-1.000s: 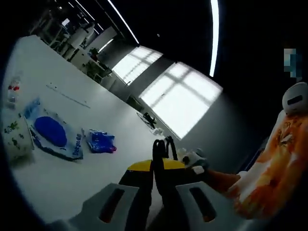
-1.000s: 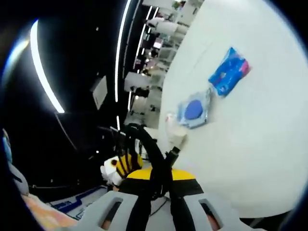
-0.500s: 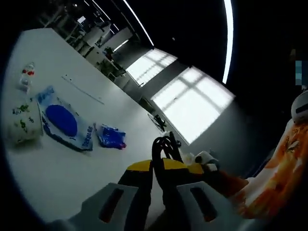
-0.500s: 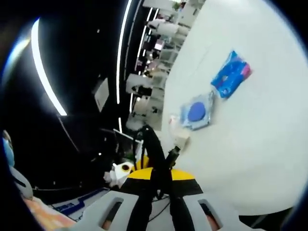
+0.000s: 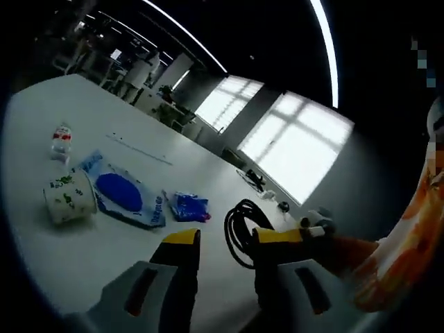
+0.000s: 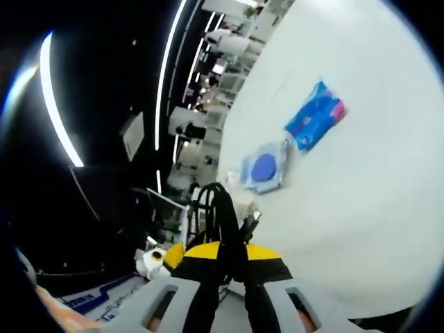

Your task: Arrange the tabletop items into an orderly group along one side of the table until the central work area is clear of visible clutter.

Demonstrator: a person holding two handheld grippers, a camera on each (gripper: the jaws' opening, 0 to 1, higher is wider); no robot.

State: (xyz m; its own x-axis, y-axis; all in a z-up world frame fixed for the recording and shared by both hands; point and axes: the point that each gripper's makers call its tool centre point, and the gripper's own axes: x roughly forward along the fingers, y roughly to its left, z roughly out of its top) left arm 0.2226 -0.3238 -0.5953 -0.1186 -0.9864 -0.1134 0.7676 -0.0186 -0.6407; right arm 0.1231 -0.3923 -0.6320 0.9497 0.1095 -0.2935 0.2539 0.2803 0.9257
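Left gripper (image 5: 222, 243) with jaws spread apart, a coiled black cable (image 5: 239, 227) between them, right gripper (image 6: 225, 260) pinching that glossy cable (image 6: 220, 215), white table (image 5: 83, 250) beyond, crinkled blue packet (image 5: 189, 207), flat blue-disc pouch (image 5: 123, 195), printed paper cup (image 5: 68, 200), small bottle (image 5: 61, 139) farthest.

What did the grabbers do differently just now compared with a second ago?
The left gripper has opened: its jaws were shut on the black cable before and now stand apart, with the coil between them. The right gripper stays shut on the same black cable. On the white table, the cup, blue-disc packet, small blue pack and little bottle kept their arrangement.
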